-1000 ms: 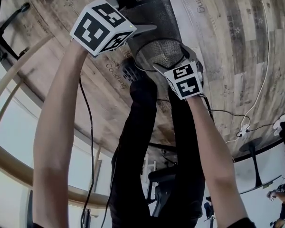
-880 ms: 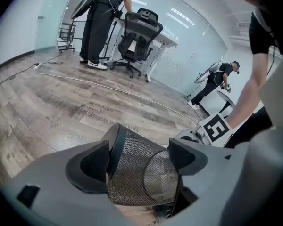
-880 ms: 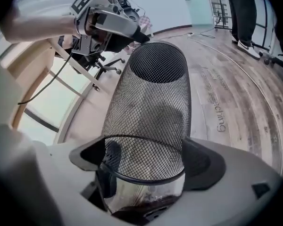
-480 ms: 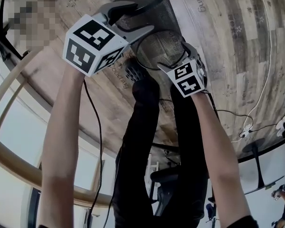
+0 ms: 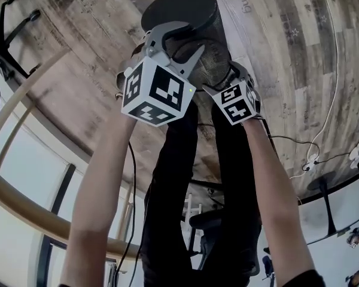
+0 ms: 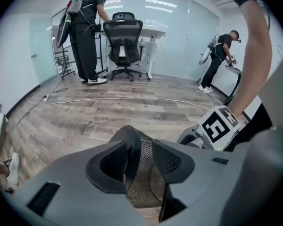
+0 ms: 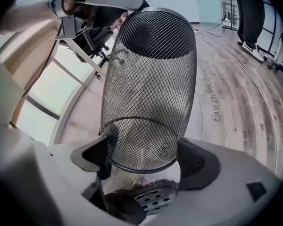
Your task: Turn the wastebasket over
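Wood floor (image 5: 287, 52) lies open beside and beyond the tilted wastebasket (image 5: 194, 17).

Leaving bare wood floor (image 5: 287, 58) open beyond and right of the wastebasket (image 5: 185, 11), crowding its near side with the person's legs (image 5: 173, 178), running into a white cable (image 5: 332, 88) only well off right.

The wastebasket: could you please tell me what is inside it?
Nothing shows inside the mesh wastebasket; the wooden floor is visible through its wall. Its dark far end cannot be checked.
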